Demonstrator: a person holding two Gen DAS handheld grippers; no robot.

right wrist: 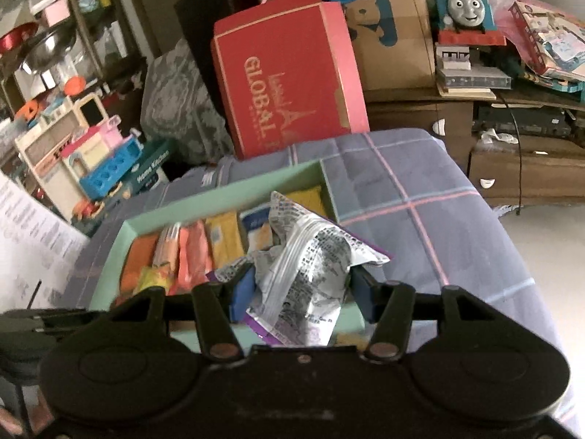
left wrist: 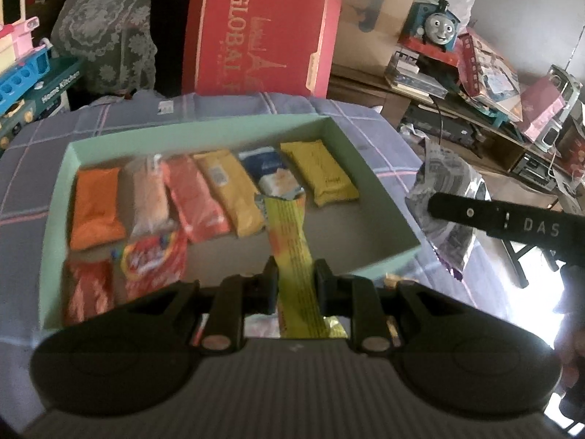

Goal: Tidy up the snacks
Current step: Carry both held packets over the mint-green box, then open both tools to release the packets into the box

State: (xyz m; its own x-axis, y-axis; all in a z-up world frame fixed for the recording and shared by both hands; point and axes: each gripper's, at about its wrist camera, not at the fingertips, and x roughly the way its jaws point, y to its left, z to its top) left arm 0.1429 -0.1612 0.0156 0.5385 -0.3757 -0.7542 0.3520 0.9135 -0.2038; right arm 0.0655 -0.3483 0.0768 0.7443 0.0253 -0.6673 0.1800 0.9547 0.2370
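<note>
Left tool (left wrist: 294, 281) pinching a long yellow-green snack bar (left wrist: 292, 245), held over the near part of the mint-green box (left wrist: 365, 161) on the plaid-covered worktop (left wrist: 33, 168). Right tool (right wrist: 299, 292) clamped on a crinkled silver-and-purple snack pouch (right wrist: 310, 267), raised just off the box's right edge. Row of orange, red and yellow packets (left wrist: 204, 197) lying flat inside along the far wall. Red carton (left wrist: 263, 29) standing behind
</note>
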